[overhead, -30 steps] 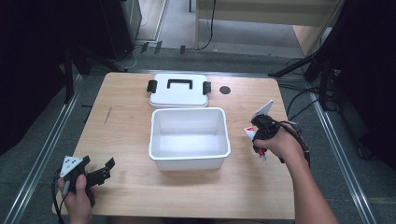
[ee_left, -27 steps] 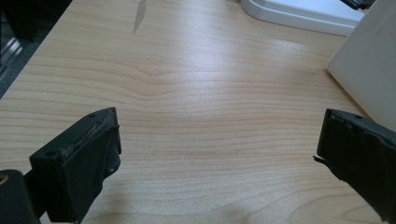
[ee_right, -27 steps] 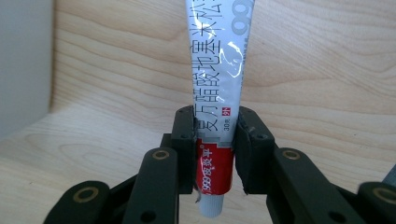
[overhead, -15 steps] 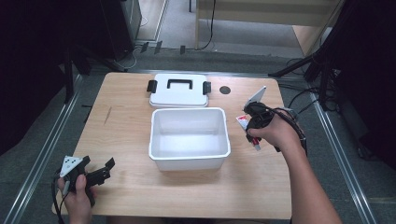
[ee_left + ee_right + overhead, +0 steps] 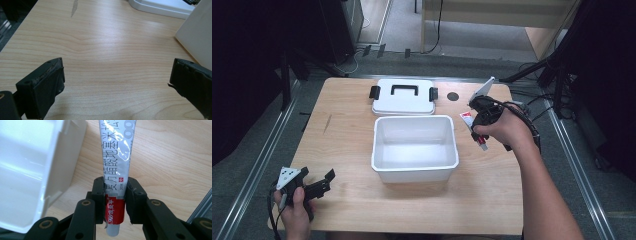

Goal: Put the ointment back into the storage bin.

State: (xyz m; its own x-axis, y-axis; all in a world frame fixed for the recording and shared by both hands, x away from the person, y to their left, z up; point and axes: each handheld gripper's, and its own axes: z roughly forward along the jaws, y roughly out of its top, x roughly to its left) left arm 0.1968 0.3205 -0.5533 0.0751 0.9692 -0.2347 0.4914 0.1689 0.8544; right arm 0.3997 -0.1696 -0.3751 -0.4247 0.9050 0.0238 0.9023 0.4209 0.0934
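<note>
— Tube [image 5: 115,177]: why held so, right of centre in the high view?
— Right gripper [image 5: 115,199] pinches it near the cap, just beside the open bin [image 5: 415,148]; likely bound inside.
— Anything in the way?
— Bin's near wall only; lid [image 5: 403,97] lies behind, upper centre; left gripper [image 5: 116,82], spread, idles on the worktop [image 5: 105,50] at lower left.

Bin [image 5: 414,170] blocks table [image 5: 347,140] centre; lid [image 5: 403,97] behind; sides free.
</note>
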